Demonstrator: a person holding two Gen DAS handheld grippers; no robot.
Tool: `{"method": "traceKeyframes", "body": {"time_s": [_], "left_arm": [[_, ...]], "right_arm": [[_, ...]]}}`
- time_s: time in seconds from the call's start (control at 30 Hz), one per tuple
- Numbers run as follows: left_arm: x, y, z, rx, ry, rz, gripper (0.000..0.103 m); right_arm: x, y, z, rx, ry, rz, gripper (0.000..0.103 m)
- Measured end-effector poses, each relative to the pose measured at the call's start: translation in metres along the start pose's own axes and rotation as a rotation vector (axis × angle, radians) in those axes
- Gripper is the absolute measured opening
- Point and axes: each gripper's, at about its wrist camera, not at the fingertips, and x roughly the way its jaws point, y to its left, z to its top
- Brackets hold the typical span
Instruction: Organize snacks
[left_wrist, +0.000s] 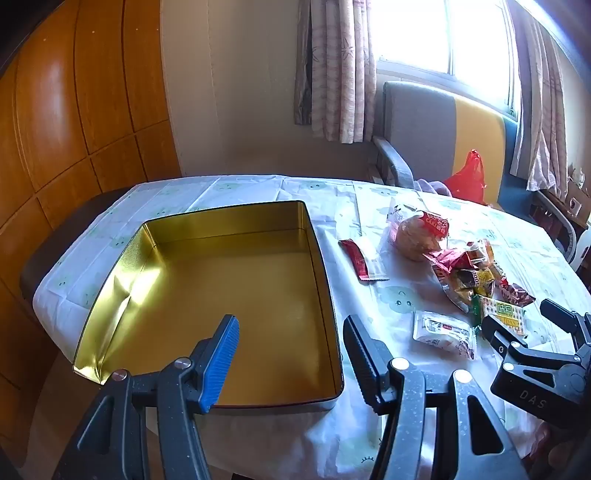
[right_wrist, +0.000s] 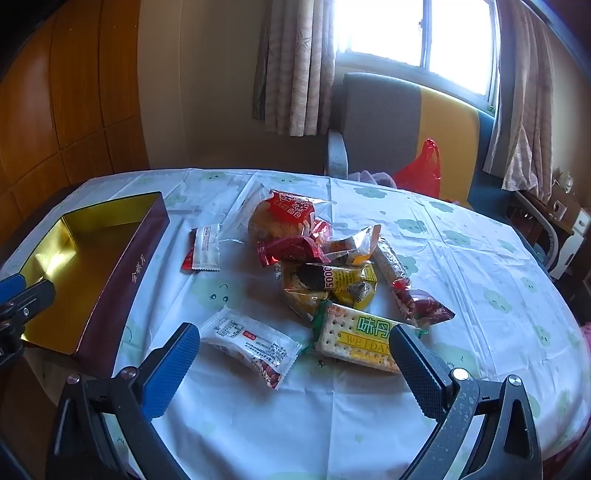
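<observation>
1. Gold-lined and with nothing inside, the tin (left_wrist: 236, 306) sits on the tablecloth (left_wrist: 332, 192) at about 9 o'clock from the heap of snacks (right_wrist: 325, 266); its outer wall is dark maroon in the right wrist view.
2. Left gripper (left_wrist: 291, 354) hangs over the tin's near right corner, fingers spread wide, nothing between them.
3. Right gripper (right_wrist: 295, 365) is also spread, holding nothing, low over the cloth at 6 o'clock from the heap.
4. Between its fingers lie a white packet (right_wrist: 251, 343) and, just beside it at 3 o'clock, a cracker pack (right_wrist: 358, 336) (green and yellow print).
5. Another small white-and-red packet (right_wrist: 203, 247) lies apart, between tin and heap.
6. A bread bag (right_wrist: 284, 218) tops the heap at 12 o'clock.
</observation>
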Motion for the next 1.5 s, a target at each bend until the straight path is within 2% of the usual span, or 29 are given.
{"method": "traceKeyframes", "body": {"time_s": [0.37, 0.73, 1.07, 1.17, 1.3, 1.43, 1.5], "left_arm": [[-0.010, 0.003, -0.004, 0.031, -0.011, 0.018, 0.060], [-0.002, -0.003, -0.002, 0.038, -0.014, 0.018, 0.060], [-0.005, -0.007, -0.003, 0.054, -0.070, 0.026, 0.060], [-0.004, -0.009, -0.002, 0.060, -0.063, 0.022, 0.060], [-0.001, -0.010, 0.002, 0.066, -0.014, -0.026, 0.060], [0.006, -0.007, 0.021, 0.025, 0.033, -0.171, 0.060], [0.010, -0.010, 0.032, 0.004, 0.024, -0.230, 0.060]], "right_arm": [[0.001, -0.004, -0.002, 0.017, 0.009, 0.009, 0.103], [0.001, -0.003, -0.002, 0.020, 0.017, 0.013, 0.103], [0.002, -0.003, -0.003, 0.020, 0.014, 0.011, 0.103], [0.002, -0.003, -0.003, 0.024, 0.015, 0.016, 0.103], [0.003, -0.008, -0.003, 0.038, 0.025, 0.033, 0.103], [0.006, -0.017, -0.005, 0.054, 0.047, 0.069, 0.103], [0.008, -0.023, -0.008, 0.066, 0.064, 0.076, 0.103]]}}
